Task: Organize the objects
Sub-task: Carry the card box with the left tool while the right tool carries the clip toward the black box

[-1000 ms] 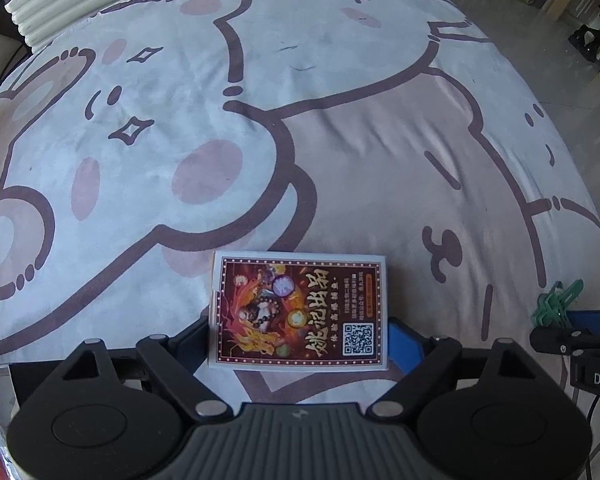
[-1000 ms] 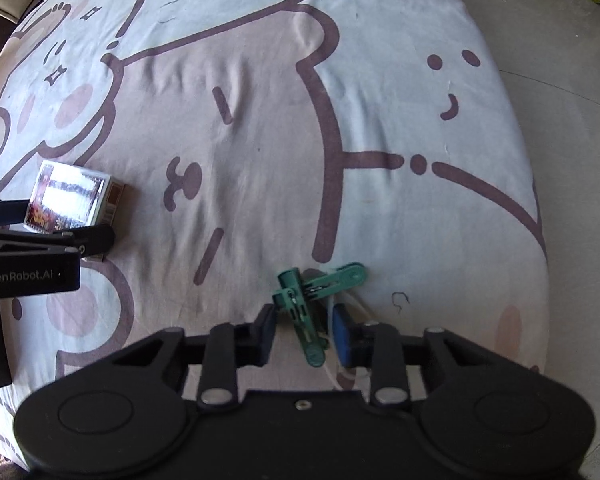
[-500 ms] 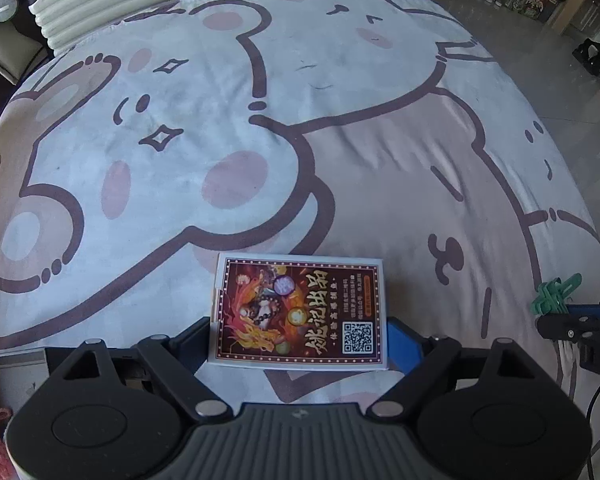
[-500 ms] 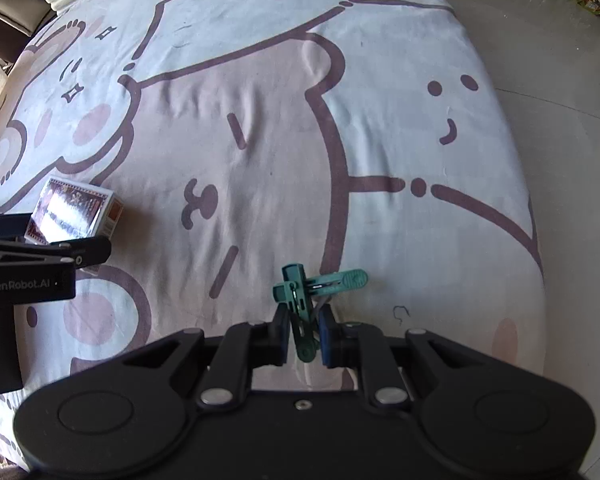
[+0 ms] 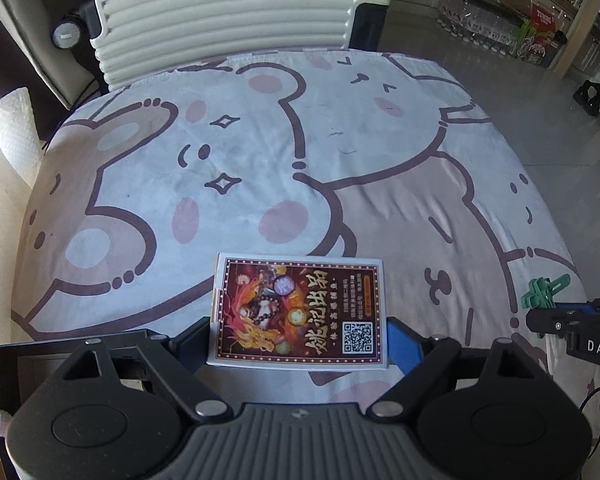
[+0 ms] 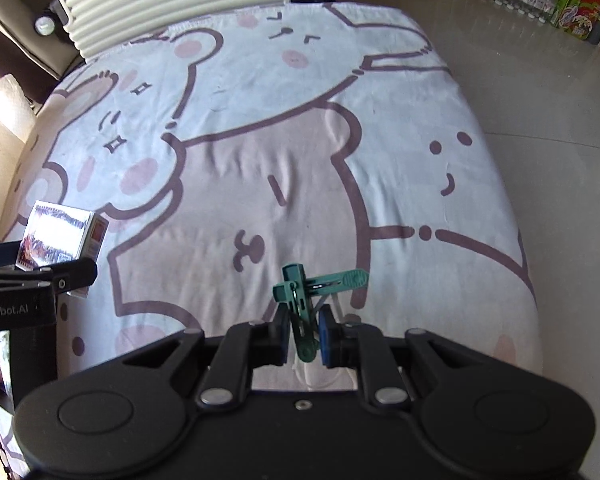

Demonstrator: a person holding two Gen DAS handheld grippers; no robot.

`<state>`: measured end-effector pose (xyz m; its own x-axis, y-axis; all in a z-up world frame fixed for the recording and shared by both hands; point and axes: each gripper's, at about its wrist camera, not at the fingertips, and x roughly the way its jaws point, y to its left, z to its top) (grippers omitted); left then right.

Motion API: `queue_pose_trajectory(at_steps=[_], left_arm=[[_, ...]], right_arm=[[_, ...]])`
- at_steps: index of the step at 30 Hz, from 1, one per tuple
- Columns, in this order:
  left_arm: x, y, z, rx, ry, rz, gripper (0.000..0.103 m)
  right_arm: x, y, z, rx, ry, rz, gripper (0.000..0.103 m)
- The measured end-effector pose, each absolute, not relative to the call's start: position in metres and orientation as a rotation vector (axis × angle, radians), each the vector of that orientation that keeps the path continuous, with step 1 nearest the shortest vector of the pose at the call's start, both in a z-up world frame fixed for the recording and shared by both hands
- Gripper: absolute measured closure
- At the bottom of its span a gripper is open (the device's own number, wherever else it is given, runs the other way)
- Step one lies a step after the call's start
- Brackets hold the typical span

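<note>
- Between the blue pads of my left gripper (image 5: 300,334) I hold a flat rectangular card box with a dark red and orange printed face and a white border (image 5: 300,308). The jaws stand wide and press on its two short ends, so its long axis runs straight across from finger to finger.
- The box's printed face looks up at my camera, tilted away from me, and the QR code sits near my right-hand finger.
- In my right gripper (image 6: 303,336) the jaws are pinched narrow on a pair of green plastic clothes pegs (image 6: 312,292) that are crossed over each other.
- One peg stands nearly along my fingers with its lower end between the pads; the other lies crosswise ahead of the fingertips, its long end pointing off to my right.
- Both loads hang above the white and pale pink plush blanket printed with brown-outlined cartoon bears (image 5: 228,168), not touching it.
- From the left camera, the pegs show far off to my right at the blanket's edge; from the right camera, the box shows far to my left.
- Beyond the blanket's far end stands a cream ribbed suitcase (image 5: 228,12). Grey glossy floor tiles (image 6: 540,92) stretch away on my right, with coloured cartons (image 6: 576,0) along the far wall.
</note>
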<state>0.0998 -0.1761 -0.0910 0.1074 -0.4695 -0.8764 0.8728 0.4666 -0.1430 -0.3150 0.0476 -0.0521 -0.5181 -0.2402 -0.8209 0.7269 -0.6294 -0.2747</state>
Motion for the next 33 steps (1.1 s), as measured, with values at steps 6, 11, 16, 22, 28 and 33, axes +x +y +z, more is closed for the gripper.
queue_pose_trajectory(at_steps=[6,11,16,22,28,33], left_arm=[[0.094,-0.155,-0.068,0.452,1.003,-1.037,0.014],[0.087,-0.141,-0.055,0.443,0.976,-1.033,0.014],[0.08,-0.129,-0.044,0.426,0.95,-1.029,0.014],[0.075,-0.119,-0.037,0.411,0.936,-1.028,0.014],[0.073,-0.113,-0.034,0.393,0.931,-1.024,0.014],[0.076,-0.111,-0.034,0.368,0.928,-1.018,0.014]], right_arm=[[-0.294,0.054,-0.039,0.982,0.79,-2.163,0.088],[-0.276,0.06,-0.029,0.934,0.764,-2.165,0.088],[-0.264,0.068,-0.019,0.887,0.742,-2.167,0.088],[-0.255,0.074,-0.011,0.854,0.715,-2.166,0.088],[-0.25,0.076,-0.008,0.834,0.709,-2.159,0.088],[-0.249,0.075,-0.007,0.829,0.702,-2.162,0.088]])
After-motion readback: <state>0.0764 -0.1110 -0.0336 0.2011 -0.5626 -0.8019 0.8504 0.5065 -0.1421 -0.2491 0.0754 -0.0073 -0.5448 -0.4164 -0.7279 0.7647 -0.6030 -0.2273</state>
